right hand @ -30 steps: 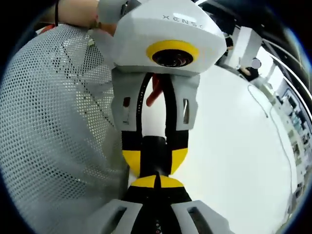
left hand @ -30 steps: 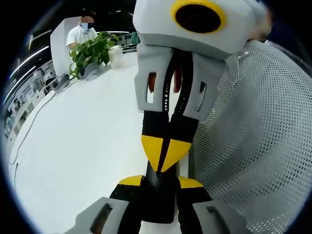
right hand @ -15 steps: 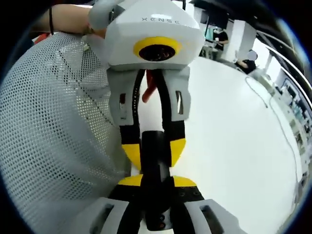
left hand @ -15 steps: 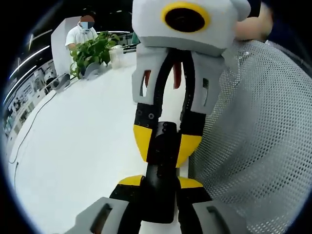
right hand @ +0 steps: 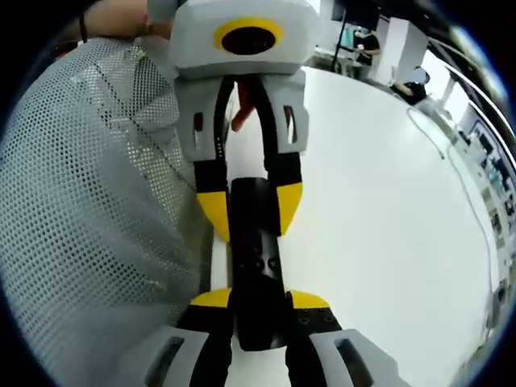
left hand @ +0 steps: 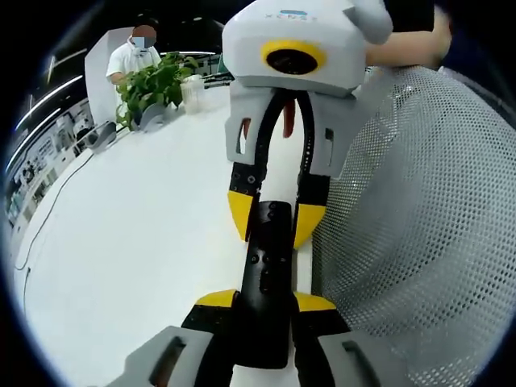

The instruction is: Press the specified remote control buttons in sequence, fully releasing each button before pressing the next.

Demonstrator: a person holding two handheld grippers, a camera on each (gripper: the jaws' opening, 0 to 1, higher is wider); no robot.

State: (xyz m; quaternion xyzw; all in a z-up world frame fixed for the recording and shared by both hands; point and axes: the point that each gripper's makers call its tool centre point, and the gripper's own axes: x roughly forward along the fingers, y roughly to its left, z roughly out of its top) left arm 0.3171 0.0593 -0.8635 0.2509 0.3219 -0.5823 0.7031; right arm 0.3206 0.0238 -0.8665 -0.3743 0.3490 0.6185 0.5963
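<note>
A black remote control [left hand: 266, 274] lies lengthwise between my two grippers, just above the white table [left hand: 129, 242]. My left gripper [left hand: 264, 300] is shut on its near end, yellow tips on either side. My right gripper [left hand: 274, 219] faces it from the far end, open, its jaws straddling that end. In the right gripper view the remote control [right hand: 256, 258] runs up from my right gripper [right hand: 260, 300] to the left gripper [right hand: 251, 208], which clamps the far end. Small round buttons show on the remote's top face.
A grey mesh surface [left hand: 419, 226] curves close beside the remote and rises beside it [right hand: 89, 201]. A potted plant [left hand: 153, 89] and a seated person [left hand: 137, 52] are at the table's far end. A thin cable [left hand: 48, 210] trails along the table edge.
My right gripper was shut with its tips on the remote one second ago. It has opened and drawn back along the remote, baring more of the button face. The left gripper kept its hold.
</note>
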